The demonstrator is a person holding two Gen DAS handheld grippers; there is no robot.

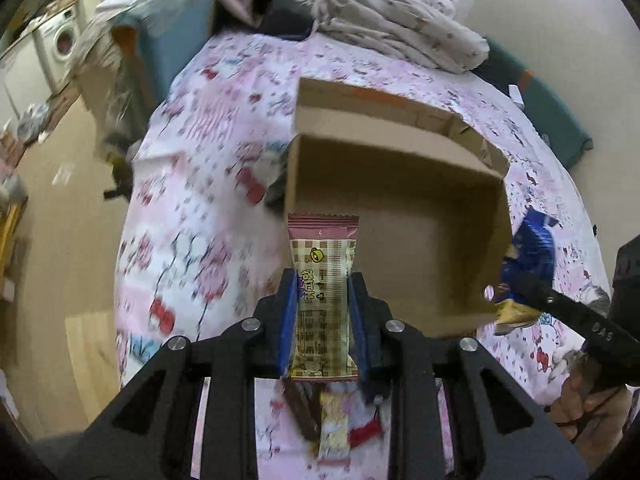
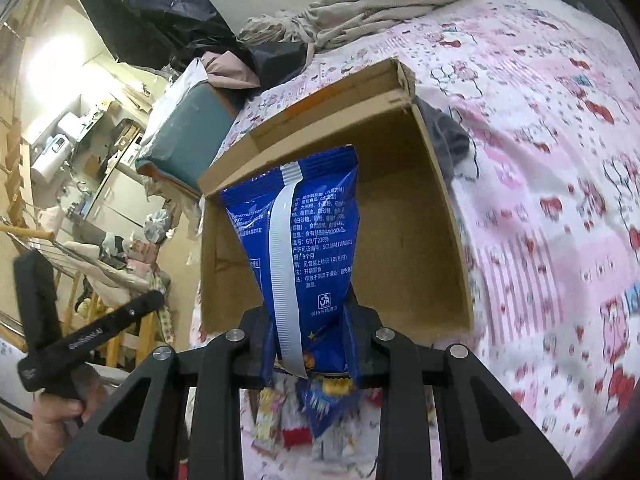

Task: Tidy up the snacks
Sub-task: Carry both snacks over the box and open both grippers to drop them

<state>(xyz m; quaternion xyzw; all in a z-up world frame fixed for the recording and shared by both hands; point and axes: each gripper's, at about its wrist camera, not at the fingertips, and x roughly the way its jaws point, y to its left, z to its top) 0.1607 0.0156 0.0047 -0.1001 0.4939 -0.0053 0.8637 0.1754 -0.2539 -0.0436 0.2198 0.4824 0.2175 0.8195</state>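
**Left wrist view and right wrist view: two snacks held by an open box on a bed**

Left wrist view shows the left gripper point(image 1: 323, 300) clamped on a pink-topped checked snack bar point(image 1: 323, 264), held upright at the near left corner of an open cardboard box point(image 1: 400, 216). The box sits on a bedsheet point(image 1: 192, 208) printed with pink and red cartoon cats. Loose snacks point(image 1: 332, 424) lie on the sheet beneath the gripper. Crumpled bedding point(image 1: 400, 16) is heaped at the far end; a washing machine point(image 1: 62, 40) stands across the beige floor point(image 1: 68, 248).

The right gripper point(image 2: 310, 320) grips a blue snack bag point(image 2: 304, 232), upright before the box. A cluttered kitchen area point(image 2: 80, 152) shows on the left.
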